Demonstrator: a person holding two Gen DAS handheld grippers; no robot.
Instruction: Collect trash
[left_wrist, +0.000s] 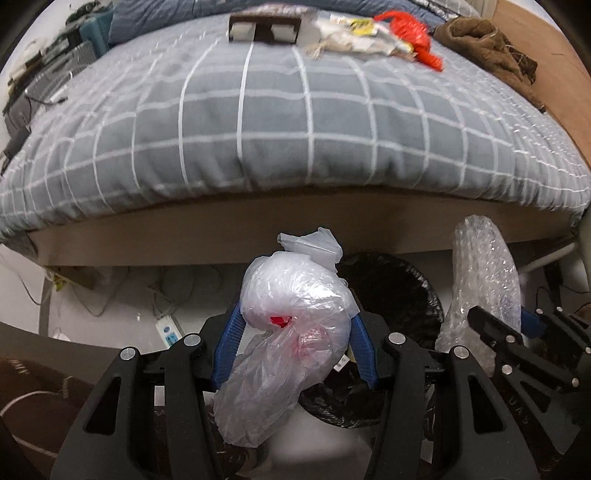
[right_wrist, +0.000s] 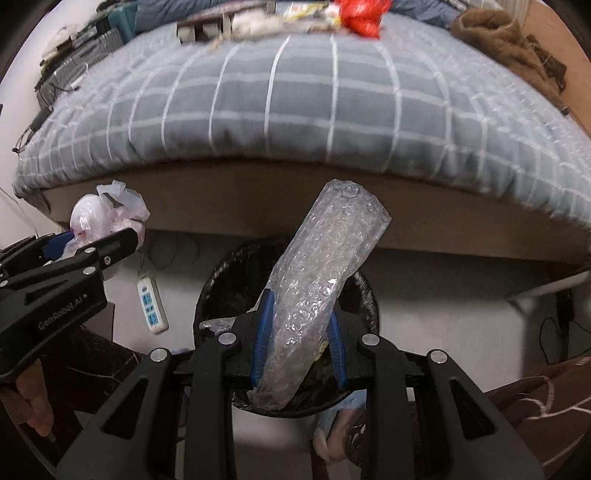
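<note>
Left gripper (left_wrist: 295, 332) clamped on one crumpled clear plastic bag (left_wrist: 291, 332), a red scrap showing inside. Right gripper (right_wrist: 299, 332) clamped on one roll of bubble wrap (right_wrist: 321, 280), translucent, tilted. Both are held above one bin with a black liner (right_wrist: 365, 291) on the floor beside the bed (right_wrist: 295, 110). One red bag (left_wrist: 410, 33) lies among the litter on the bed.

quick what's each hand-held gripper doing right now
Left hand-held gripper: closed on the tied plastic bag.
Right hand-held gripper: closed on the bubble wrap roll.
</note>
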